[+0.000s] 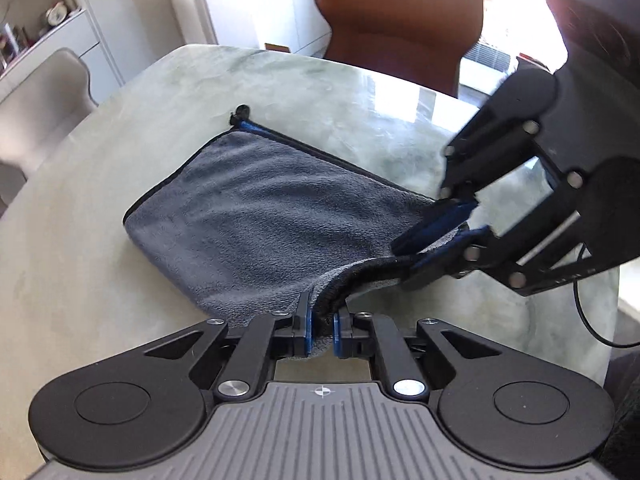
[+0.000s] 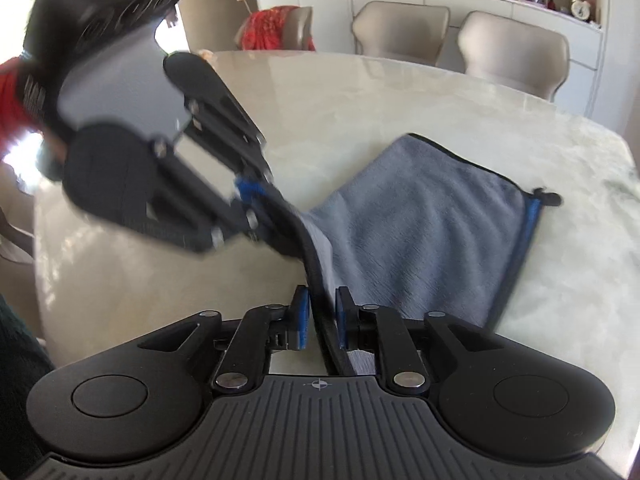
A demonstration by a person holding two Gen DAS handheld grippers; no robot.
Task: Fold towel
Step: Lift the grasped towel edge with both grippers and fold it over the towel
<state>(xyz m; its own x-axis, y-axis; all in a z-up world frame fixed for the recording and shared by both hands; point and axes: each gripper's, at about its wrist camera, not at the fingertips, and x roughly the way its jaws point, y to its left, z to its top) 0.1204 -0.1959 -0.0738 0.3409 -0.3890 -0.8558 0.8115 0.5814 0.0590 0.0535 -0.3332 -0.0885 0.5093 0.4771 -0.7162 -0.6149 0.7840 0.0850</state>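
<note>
A grey-blue towel [image 1: 260,216] [image 2: 420,232] with a black hem lies folded on the pale marble table [image 1: 100,240] [image 2: 400,92]. Its near edge is raised off the surface between the two grippers. My left gripper [image 1: 323,312] [image 2: 256,208] is shut on that edge, the cloth bunched between its blue pads. My right gripper [image 2: 322,308] [image 1: 436,236] stands slightly open. The black hem runs between its pads, with a gap on the left side. A small hanging loop [image 1: 242,111] [image 2: 548,196] sticks out at the towel's far corner.
A brown chair [image 1: 400,20] and a beige chair [image 1: 40,100] stand at the table's far side in the left wrist view. Two beige chairs [image 2: 400,28] [image 2: 516,52] show in the right wrist view. A black cable [image 1: 584,308] hangs by the table's right edge.
</note>
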